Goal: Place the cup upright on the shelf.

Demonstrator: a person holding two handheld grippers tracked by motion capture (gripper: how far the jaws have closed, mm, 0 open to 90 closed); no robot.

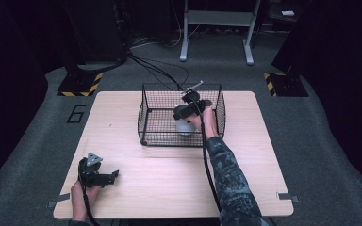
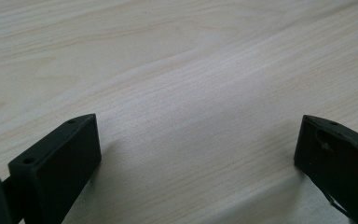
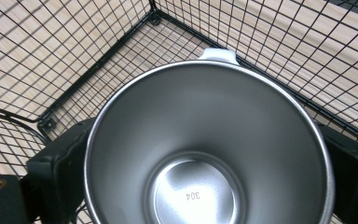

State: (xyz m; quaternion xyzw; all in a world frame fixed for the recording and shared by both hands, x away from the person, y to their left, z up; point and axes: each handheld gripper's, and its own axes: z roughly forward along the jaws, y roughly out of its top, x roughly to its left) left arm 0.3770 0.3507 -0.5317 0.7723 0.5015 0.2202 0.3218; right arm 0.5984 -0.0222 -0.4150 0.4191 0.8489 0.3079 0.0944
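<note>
One steel cup (image 3: 205, 154) is clamped between the jaws of the right gripper (image 1: 192, 107), low inside the wire basket (image 1: 151, 106), near its front wall. Whether the cup bottom already rests on the basket floor cannot be told from above. If the cup is released too high, it could tip against the mesh; if it is lifted carelessly, its white handle (image 3: 218, 54) could be caught by the wires. Well apart from the basket, the left gripper (image 1: 107, 177) is held with its jaws apart over the table (image 1: 169, 188).
</note>
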